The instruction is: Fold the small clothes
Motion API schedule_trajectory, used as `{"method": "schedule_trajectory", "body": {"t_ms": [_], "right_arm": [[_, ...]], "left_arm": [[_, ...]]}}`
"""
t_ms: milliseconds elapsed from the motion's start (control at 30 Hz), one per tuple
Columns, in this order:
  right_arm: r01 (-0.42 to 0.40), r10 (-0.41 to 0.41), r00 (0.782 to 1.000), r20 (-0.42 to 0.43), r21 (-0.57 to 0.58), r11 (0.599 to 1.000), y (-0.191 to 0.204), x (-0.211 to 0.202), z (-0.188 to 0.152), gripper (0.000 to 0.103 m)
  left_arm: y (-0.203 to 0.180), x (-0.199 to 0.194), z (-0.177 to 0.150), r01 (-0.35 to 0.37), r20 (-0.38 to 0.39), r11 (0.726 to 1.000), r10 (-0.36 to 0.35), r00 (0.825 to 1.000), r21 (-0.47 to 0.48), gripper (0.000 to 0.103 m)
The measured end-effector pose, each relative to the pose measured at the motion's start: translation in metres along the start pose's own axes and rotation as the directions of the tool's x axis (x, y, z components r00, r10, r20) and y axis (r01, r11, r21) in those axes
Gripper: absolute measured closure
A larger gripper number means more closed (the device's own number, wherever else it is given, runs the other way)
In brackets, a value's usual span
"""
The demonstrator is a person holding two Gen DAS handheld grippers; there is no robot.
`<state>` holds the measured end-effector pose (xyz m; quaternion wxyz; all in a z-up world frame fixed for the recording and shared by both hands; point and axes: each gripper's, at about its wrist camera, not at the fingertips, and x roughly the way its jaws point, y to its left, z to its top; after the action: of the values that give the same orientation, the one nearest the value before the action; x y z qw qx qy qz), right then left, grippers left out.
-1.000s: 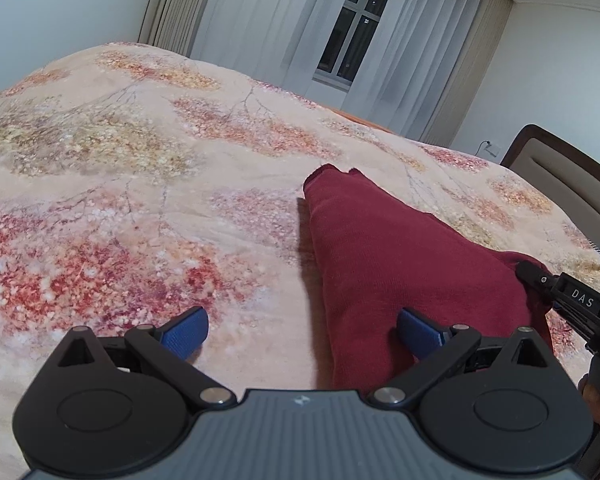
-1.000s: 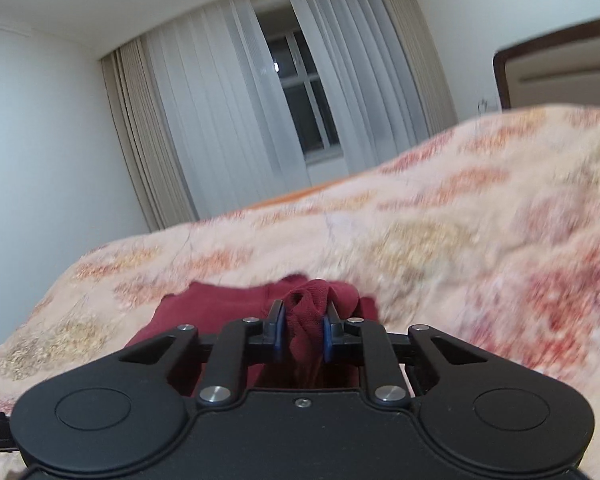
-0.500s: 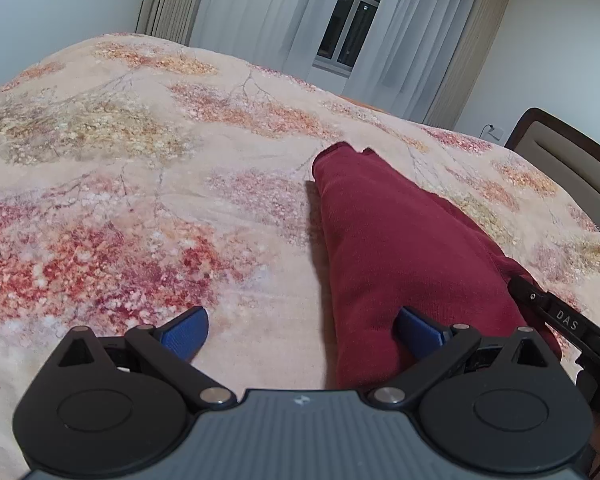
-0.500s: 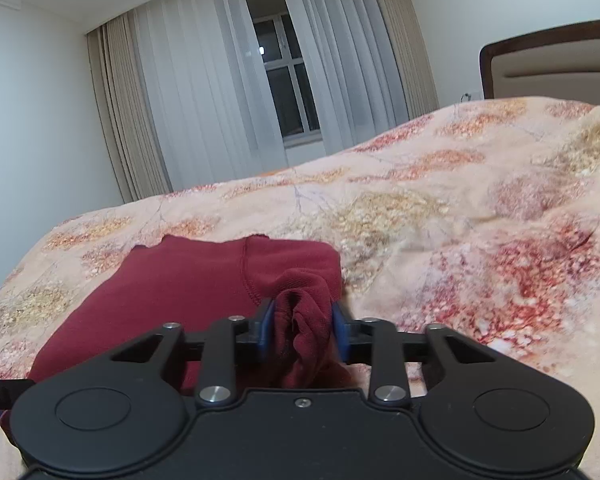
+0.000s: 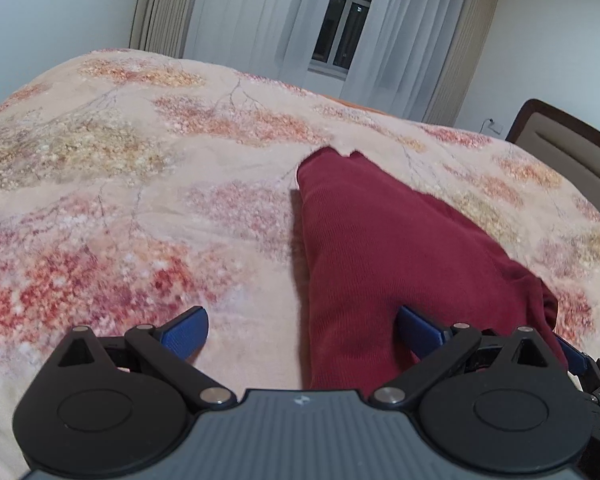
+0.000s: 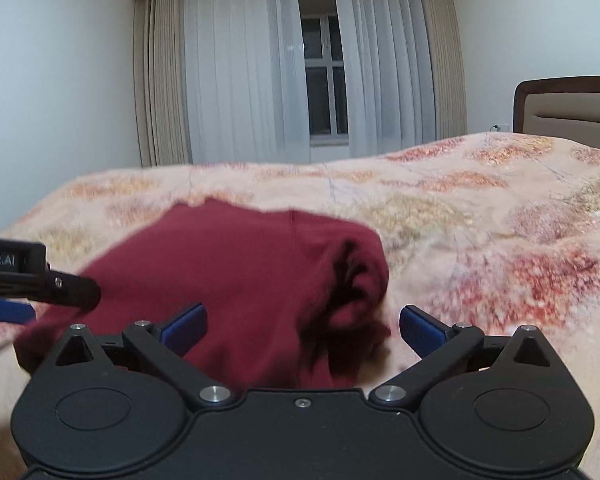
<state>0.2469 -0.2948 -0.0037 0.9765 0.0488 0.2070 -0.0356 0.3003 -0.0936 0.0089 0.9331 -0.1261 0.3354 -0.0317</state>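
The red cloth (image 6: 236,280) lies folded on the bed (image 5: 100,200). Right gripper (image 6: 301,324): its 2 fingers are opening wide, w/ the cloth's bunched end between them, not pinched. Left gripper (image 5: 301,326) fingers are wide apart over the cloth's edge.

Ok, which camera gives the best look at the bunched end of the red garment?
The right wrist view: the bunched end of the red garment lies between the opening right gripper. The left wrist view shows it only at the frame's right edge.
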Motion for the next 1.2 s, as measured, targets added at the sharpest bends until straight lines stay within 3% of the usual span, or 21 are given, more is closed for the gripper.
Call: {"method": "schedule_trajectory", "body": {"t_ms": [633, 900, 1033, 1200], "right_arm": [[-0.028, 0.029, 0.999, -0.017, 0.068, 0.997, -0.011, 0.002, -0.014, 0.001], [-0.075, 0.068, 0.996, 0.065, 0.111, 0.991, -0.027, -0.005, 0.008, 0.001], [-0.093, 0.094, 0.996, 0.004, 0.189, 0.978, -0.048, 0.017, 0.028, 0.001], [-0.105, 0.144, 0.984, -0.104, 0.318, 0.942, -0.071, 0.053, 0.038, 0.001]], "left_arm": [[0.004, 0.001, -0.006, 0.004, -0.006, 1.000, -0.004, 1.000, -0.006, 0.001], [0.007, -0.004, 0.023, 0.052, 0.046, 0.999, -0.051, 0.998, -0.007, 0.000], [0.012, 0.015, 0.047, 0.093, 0.032, 0.996, -0.093, 0.995, -0.017, 0.000], [0.020, 0.053, 0.060, 0.112, -0.073, 0.992, -0.116, 0.991, -0.058, 0.000]]}}
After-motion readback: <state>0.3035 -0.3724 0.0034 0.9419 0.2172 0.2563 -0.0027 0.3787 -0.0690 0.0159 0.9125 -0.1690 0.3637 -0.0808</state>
